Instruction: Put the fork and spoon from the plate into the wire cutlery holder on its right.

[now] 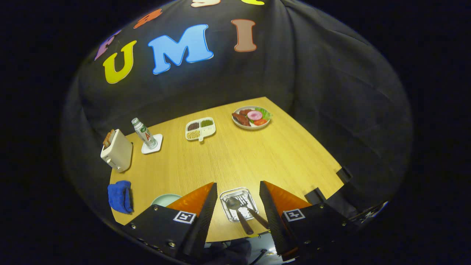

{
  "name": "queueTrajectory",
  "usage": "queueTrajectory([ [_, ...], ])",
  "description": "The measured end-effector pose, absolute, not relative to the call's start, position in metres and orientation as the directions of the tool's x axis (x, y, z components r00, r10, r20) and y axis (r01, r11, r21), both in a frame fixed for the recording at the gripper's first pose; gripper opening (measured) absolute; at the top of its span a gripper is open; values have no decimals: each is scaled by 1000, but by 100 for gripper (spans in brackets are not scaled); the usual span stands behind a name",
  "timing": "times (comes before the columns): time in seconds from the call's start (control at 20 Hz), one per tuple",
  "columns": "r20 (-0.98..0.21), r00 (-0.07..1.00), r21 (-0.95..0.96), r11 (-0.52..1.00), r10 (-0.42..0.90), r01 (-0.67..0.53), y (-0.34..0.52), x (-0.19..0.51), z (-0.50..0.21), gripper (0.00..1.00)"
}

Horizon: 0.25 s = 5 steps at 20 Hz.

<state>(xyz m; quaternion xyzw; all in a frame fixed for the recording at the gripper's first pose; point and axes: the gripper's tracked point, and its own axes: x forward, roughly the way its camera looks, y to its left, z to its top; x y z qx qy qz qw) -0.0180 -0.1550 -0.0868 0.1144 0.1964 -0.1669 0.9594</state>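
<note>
I look down from well above the wooden table [235, 158]. My gripper [237, 184] is open, its fingers spread wide with nothing held. Below, seen in the gap between the fingers, stands the square wire cutlery holder [239, 204] near the table's front edge. A spoon [234, 204] and a fork [248, 209] rest in it, their dark handles sticking out over its near rim. To the holder's left lies a pale green plate [165, 200], partly hidden behind my left finger.
A white toaster [117, 150] and a blue cloth [119, 196] sit along the left edge. A bottle [144, 133] stands on a white coaster [152, 143]. Farther back are a divided tray of grains [200, 129] and a plate of food [252, 117].
</note>
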Motion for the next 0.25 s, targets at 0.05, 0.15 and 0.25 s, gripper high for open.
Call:
queueTrajectory([
  [0.05,-367,880,142,917,-301,372,-159,-17,-72,72],
  [0.15,-268,898,117,914,-349,390,-165,-19,-41,72],
  [0.25,-151,904,71,908,-400,414,-170,-22,-8,71],
])
